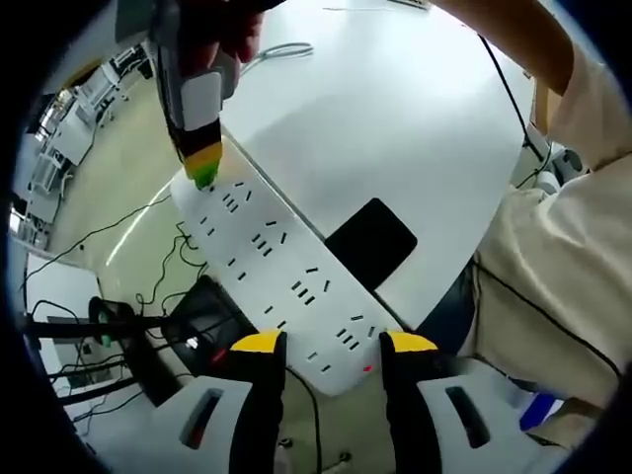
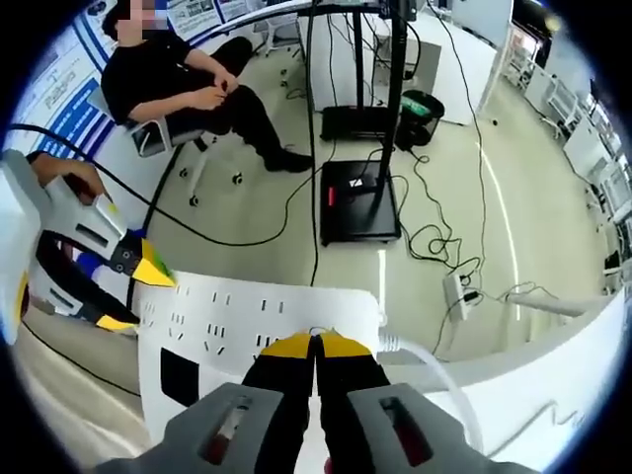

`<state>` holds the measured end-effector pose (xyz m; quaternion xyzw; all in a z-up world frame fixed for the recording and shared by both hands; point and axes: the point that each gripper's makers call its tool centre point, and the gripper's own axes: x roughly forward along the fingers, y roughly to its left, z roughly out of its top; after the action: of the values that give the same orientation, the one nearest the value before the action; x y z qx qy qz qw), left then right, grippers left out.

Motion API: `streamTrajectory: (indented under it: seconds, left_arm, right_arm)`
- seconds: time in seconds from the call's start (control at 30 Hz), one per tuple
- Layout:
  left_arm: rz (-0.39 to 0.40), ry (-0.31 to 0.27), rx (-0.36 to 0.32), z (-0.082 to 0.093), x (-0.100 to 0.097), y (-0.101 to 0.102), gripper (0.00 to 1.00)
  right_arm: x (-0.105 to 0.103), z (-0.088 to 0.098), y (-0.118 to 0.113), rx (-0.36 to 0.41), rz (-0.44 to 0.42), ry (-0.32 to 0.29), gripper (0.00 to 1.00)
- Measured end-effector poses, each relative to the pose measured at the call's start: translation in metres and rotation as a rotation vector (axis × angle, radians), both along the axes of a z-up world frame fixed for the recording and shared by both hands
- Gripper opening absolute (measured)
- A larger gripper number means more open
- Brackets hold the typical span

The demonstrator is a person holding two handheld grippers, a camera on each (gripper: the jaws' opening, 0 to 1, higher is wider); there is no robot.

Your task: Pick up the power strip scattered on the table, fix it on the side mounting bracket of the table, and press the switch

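Both grippers hold the power strip (image 1: 286, 286) at the table (image 1: 395, 118) edge, left gripper (image 1: 334, 348) spread around its switch end, right gripper (image 2: 316, 346) pinched at the cord end: mounting seems underway, and seating it comes next.

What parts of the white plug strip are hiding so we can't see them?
- Power strip near end: in the left gripper view, covered by the left gripper, so its switch is unclear.
- Far end: the right gripper tip covers it there.
- Right gripper view: the right gripper hides the strip's middle edge.
- Mounting bracket: cannot be made out.
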<state>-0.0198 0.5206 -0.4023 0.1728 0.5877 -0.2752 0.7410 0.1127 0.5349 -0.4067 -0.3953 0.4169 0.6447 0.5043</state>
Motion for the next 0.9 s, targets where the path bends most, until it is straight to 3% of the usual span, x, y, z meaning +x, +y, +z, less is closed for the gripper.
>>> streamTrajectory:
  seconds: [0.37, 0.53, 0.8, 0.9]
  left_arm:
    - [-0.003, 0.002, 0.005, -0.001, 0.001, 0.0, 0.43]
    - [-0.003, 0.004, 0.006, -0.001, 0.001, 0.0, 0.43]
    - [-0.008, 0.019, 0.017, -0.001, 0.002, 0.0, 0.43]
    - [-0.007, 0.02, 0.016, -0.001, 0.001, 0.0, 0.43]
  right_arm:
    - [-0.001, 0.003, -0.005, 0.026, 0.003, -0.021, 0.0]
    - [0.01, 0.014, 0.004, 0.093, -0.034, -0.021, 0.0]
    - [0.017, 0.027, -0.003, 0.155, -0.07, -0.043, 0.0]
    - [0.019, 0.036, -0.003, 0.211, -0.091, -0.057, 0.0]
